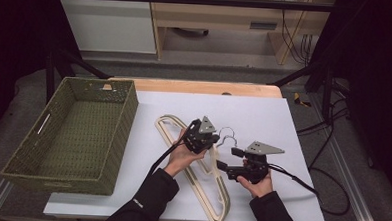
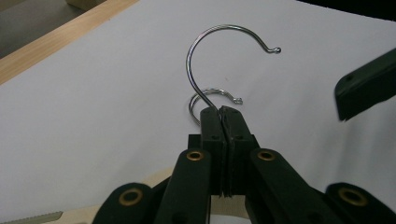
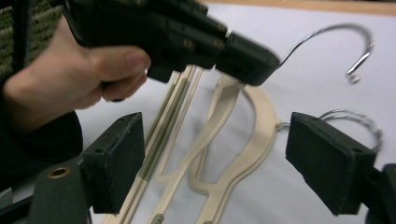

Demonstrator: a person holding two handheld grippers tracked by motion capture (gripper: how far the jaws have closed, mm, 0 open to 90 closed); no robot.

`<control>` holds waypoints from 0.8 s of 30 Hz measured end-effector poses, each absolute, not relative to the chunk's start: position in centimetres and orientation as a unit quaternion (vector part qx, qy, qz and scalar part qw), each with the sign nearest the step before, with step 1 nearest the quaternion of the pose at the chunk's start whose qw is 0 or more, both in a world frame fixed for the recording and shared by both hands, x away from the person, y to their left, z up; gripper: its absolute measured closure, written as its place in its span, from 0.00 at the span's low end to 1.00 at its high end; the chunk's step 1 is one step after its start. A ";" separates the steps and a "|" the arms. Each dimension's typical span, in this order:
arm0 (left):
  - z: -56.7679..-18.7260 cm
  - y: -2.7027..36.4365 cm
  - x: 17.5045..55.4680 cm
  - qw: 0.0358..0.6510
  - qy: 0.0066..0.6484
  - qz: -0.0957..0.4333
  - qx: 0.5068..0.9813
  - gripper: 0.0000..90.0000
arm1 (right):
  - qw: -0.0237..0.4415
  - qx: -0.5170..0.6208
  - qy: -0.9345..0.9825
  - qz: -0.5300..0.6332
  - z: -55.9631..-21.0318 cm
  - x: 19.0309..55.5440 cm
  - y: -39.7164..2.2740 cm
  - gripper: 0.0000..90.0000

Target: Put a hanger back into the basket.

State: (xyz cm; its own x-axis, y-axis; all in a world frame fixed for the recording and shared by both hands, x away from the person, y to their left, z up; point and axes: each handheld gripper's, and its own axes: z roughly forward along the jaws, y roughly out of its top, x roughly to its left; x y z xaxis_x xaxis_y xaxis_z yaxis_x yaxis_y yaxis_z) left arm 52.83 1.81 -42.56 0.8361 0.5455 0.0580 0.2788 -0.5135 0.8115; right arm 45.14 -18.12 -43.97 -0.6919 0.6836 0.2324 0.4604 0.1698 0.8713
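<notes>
Two cream plastic hangers [image 1: 166,125] lie stacked on the white board, each with a metal hook. My left gripper [image 1: 214,141] is shut on the stem of the upper hanger's hook [image 2: 224,35], jaws pressed together [image 2: 223,119]. That hook end is raised above the lower hanger's hook [image 2: 212,92], which rests on the board. My right gripper [image 1: 228,159] stands open just right of the hangers' necks. In the right gripper view its pads [image 3: 116,158] straddle the cream hanger bodies [image 3: 243,154] without touching them, and the left gripper [image 3: 187,37] holds the hook [image 3: 336,35] above.
A green woven basket [image 1: 126,117] stands at the left of the white board [image 1: 264,113]. The wooden table edge [image 1: 200,87] runs along the back. Cables trail off the board's right side [image 1: 306,183].
</notes>
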 end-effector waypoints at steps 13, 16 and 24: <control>-41.7 2.5 51.8 0.437 0.234 0.164 0.853 0.98 | 0.071 0.388 0.768 0.504 -45.4 46.5 -15.6 0.48; -41.8 2.5 51.7 0.438 0.232 0.163 0.853 0.98 | 0.055 0.396 0.767 0.502 -45.8 47.1 -15.2 0.63; -41.8 2.7 51.4 0.440 0.235 0.161 0.851 0.98 | 0.015 0.413 0.760 0.501 -45.9 47.6 -15.1 0.80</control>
